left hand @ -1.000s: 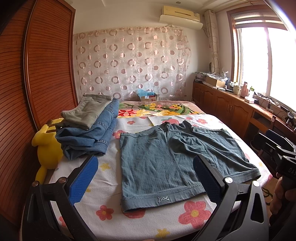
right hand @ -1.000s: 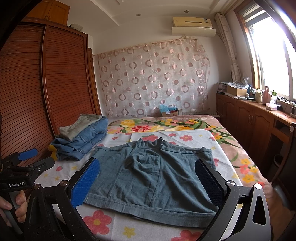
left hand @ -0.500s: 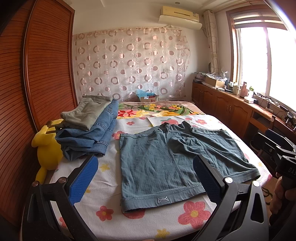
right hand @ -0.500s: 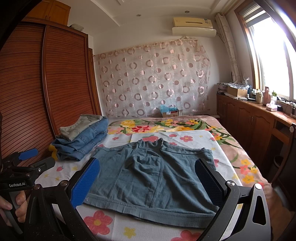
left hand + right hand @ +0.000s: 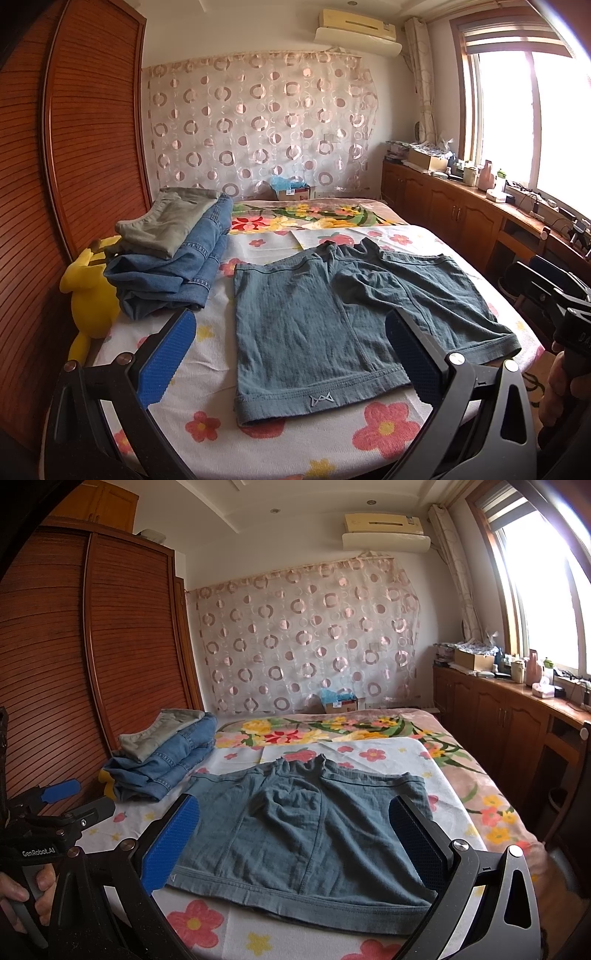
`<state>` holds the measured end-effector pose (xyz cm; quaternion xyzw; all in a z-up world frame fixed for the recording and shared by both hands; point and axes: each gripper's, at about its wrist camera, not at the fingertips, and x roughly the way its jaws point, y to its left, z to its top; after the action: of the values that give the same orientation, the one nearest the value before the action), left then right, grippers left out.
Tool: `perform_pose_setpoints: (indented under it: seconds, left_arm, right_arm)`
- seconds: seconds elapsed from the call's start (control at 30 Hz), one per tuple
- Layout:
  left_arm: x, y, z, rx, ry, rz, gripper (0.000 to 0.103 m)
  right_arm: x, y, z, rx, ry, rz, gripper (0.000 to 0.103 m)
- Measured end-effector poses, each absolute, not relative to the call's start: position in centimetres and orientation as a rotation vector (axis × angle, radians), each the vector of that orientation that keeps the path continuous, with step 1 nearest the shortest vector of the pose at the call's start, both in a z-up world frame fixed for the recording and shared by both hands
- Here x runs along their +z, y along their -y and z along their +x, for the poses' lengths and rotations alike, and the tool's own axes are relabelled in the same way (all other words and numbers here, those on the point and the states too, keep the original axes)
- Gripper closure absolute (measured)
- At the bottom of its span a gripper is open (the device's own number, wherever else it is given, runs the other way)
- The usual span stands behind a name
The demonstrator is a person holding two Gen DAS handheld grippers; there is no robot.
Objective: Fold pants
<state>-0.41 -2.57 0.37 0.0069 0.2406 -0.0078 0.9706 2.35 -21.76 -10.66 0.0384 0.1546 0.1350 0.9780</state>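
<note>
Both tools (image 5: 288,354) (image 5: 291,838) hover spread wide above the flat shorts (image 5: 332,325).

1. A pair of grey-blue shorts (image 5: 295,834) lies spread flat on a flower-print sheet (image 5: 369,755) covering the bed, hem edge nearest the camera, waistband toward the far wall.
2. The right gripper (image 5: 295,845) hovers over the near edge of the bed with its blue-padded fingers (image 5: 171,843) wide apart, holding nothing.
3. At the frame's left edge, a hand (image 5: 22,897) grips the handle of the left gripper (image 5: 62,797), its blue-tipped jaws parted and empty.
4. A stack of folded jeans (image 5: 166,764) topped by khaki trousers (image 5: 159,729) sits on the bed's left side, beside a slatted wooden wardrobe (image 5: 74,672).
</note>
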Motion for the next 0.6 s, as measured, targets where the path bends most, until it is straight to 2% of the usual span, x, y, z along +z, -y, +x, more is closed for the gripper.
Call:
perform_pose_setpoints:
  seconds: [0.6]
  left_arm:
    - [0.1, 2.4, 3.7, -0.106, -0.524, 0.032, 0.0]
  right_arm:
    - [-11.2, 22.3, 4.2, 0.226, -0.287, 0.042, 0.0]
